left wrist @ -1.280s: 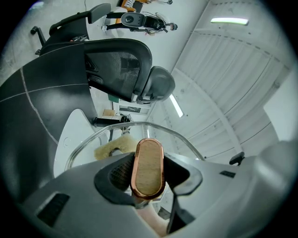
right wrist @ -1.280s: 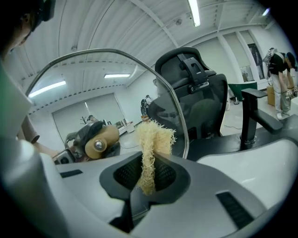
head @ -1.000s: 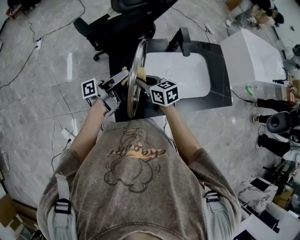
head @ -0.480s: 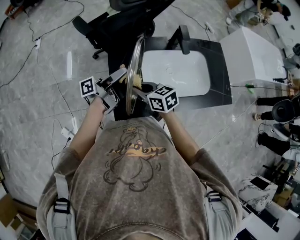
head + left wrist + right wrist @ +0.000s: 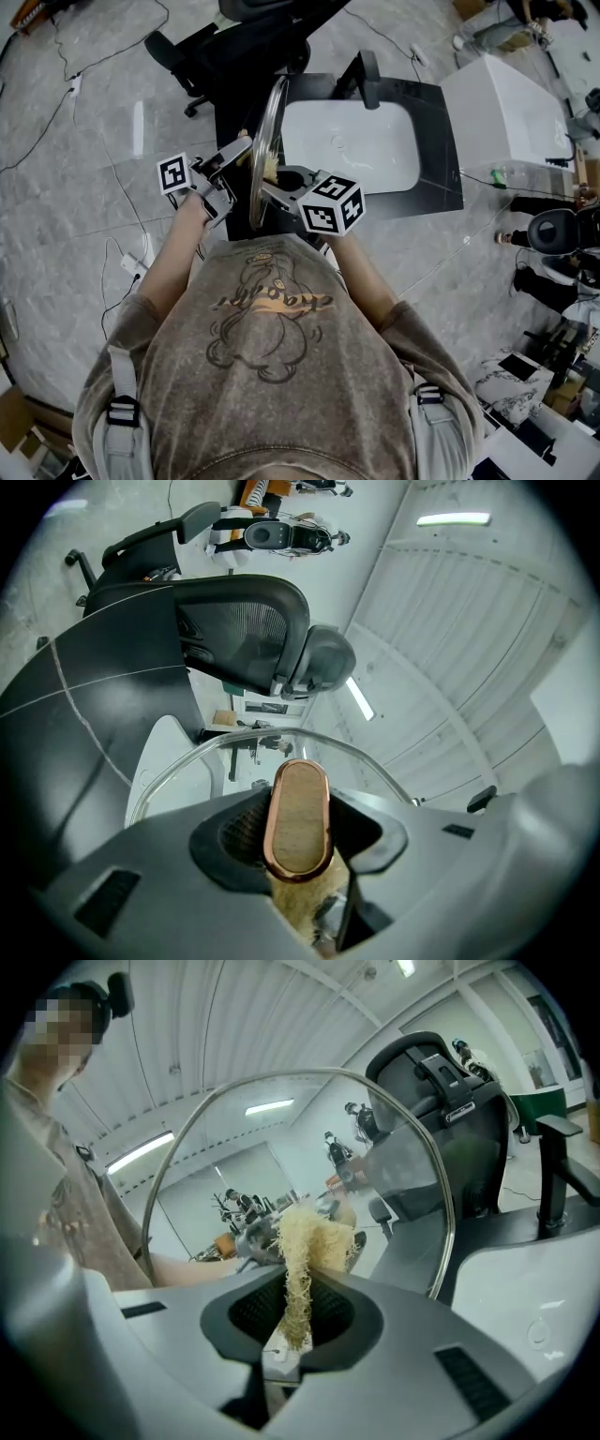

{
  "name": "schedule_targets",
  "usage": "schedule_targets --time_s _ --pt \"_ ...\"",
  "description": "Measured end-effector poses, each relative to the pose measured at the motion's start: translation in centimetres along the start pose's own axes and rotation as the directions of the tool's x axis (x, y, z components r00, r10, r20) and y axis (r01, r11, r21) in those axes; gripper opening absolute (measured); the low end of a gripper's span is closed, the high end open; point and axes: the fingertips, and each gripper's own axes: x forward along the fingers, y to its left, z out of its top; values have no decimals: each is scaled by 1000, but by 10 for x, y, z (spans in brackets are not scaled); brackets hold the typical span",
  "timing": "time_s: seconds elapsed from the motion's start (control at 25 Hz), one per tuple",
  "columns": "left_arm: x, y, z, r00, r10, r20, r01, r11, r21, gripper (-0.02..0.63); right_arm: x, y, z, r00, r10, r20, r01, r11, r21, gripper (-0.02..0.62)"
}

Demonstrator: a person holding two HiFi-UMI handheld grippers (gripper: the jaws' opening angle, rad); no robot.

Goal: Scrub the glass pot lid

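Overhead, the lid (image 5: 272, 122) stands on edge over the table's (image 5: 441, 141) near edge, left gripper (image 5: 236, 157) and right gripper (image 5: 277, 184) flanking it, sink (image 5: 361, 150) beyond. Left gripper view: jaws clamp the lid's knob (image 5: 298, 817). Right gripper view: jaws pinch a scrubber (image 5: 302, 1251) against the glass, rim arcing above.

No words or numbers can be read anywhere. The shirt (image 5: 267, 309), at the lower centre of the head view, carries a cartoon print crossed by lettering too distorted to read. The left claw (image 5: 242, 150) and right claw (image 5: 278, 180) bear only black-and-white square code patterns.
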Motion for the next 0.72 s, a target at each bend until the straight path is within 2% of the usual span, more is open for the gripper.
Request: schedule_targets --time_s 0.16,0.24,0.4,0.72 --pt "0 2 -3 1000 -3 -14 3 1000 -11 180 -6 3 22 998 12 56 -11 1000 -10 51" --pt "1 4 -5 1000 2 -23 -2 1000 -12 179 -11 -1 36 994 5 114 -5 1000 4 51" --pt "2 7 -16 998 6 -60 -7 1000 -17 180 -22 -25 63 974 -67 217 65 998 19 51" --pt "5 5 -23 996 -16 -86 14 1000 -27 179 -23 -87 78 949 -212 233 203 977 59 51"
